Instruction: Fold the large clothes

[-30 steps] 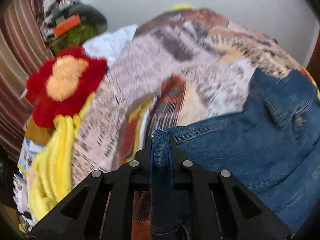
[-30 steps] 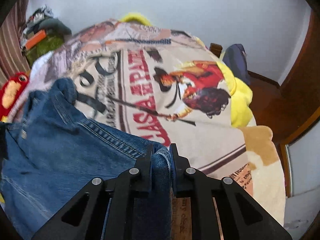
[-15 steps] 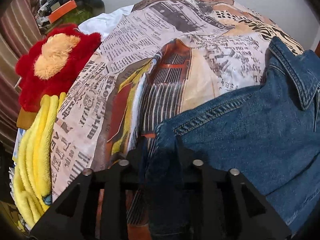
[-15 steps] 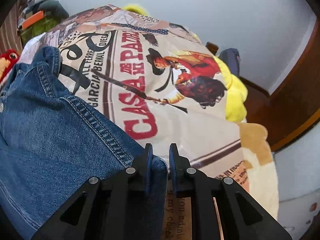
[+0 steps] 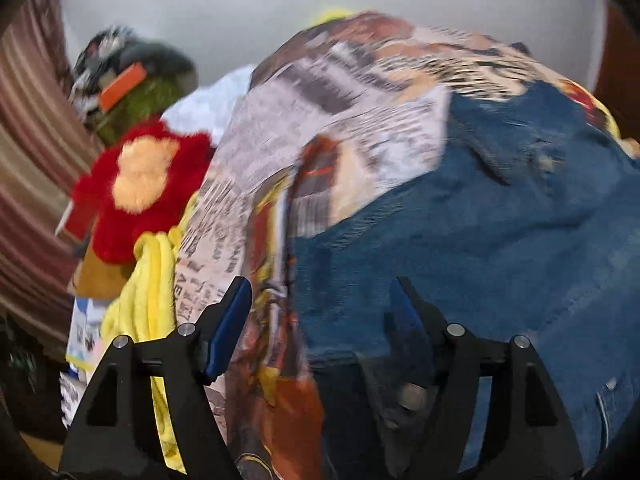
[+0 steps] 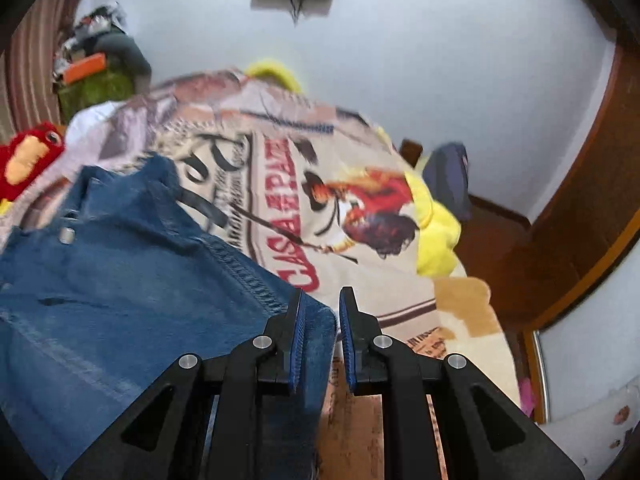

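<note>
**Denim jacket just got let go on the left, right side loosening too**

Denim jacket [image 5: 480, 240] is lying on the printed bedspread [image 5: 340, 128] now, spread over the near half of the bed; a second ago both grippers were pinching its near hem, and that's the big change; the left gripper [image 5: 320, 304] has sprung wide, fingers well apart, with the hem sitting loose between them and nothing clamped. The right gripper [image 6: 320, 332] has eased off too; its jaws stand narrow but parted, a fold of denim still sits in the gap touching the left pad, and I can't see a real squeeze on it anymore, so I'd call it released or close to it.

My read: the jacket has just been laid down, so this looks like the end of a placing or flattening step, and the actual folding comes next.

Looks-wise: mid-blue denim, heavy, stitched seam running along the edge in the right view; a metal button [image 6: 67, 235] and the collar sit at the far end; some rumples, not fully flat. Left view is motion-blurred, so fine detail is mush; red plush toy [image 5: 136, 192] and a yellow blanket [image 5: 152, 288] sit off to the left, apart from the jacket.
</note>
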{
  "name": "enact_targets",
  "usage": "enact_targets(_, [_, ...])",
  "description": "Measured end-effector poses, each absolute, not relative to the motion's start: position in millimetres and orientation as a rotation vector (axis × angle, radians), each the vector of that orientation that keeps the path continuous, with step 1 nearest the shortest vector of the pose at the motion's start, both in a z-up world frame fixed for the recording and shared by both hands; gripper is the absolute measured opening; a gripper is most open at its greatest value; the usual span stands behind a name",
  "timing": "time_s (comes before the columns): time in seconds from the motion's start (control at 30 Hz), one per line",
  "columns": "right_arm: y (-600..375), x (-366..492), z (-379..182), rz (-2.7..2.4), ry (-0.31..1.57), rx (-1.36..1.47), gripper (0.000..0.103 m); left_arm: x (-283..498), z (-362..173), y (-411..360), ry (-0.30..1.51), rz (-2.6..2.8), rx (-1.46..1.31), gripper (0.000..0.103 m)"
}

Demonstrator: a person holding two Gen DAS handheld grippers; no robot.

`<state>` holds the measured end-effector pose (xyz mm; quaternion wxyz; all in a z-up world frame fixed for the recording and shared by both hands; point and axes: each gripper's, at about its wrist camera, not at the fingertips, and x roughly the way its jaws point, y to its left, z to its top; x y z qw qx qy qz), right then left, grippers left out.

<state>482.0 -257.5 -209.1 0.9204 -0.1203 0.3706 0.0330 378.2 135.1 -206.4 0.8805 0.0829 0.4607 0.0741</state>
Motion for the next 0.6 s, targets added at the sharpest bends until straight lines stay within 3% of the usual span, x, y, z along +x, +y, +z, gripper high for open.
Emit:
enact_targets(0.2, [-241,448,-204,0.201,0.835,-0.223,0.012,361,-212,86,0.986,0.018,0.164,0.072])
enact_targets(0.33, [-223,431,-235,0.282,0.947,-0.256,0.012,356,-231,61,1.005,-0.011,0.219,0.073])
enact_targets(0.47, [-218,414,-259,0.237,0.887,-0.343,0.012,355,-243,58,1.008,0.015,0.266,0.085])
enact_targets(0.6, [-218,410,-262,0.206,0.884,-0.385,0.012,348,-252,61,0.998,0.035,0.312,0.087])
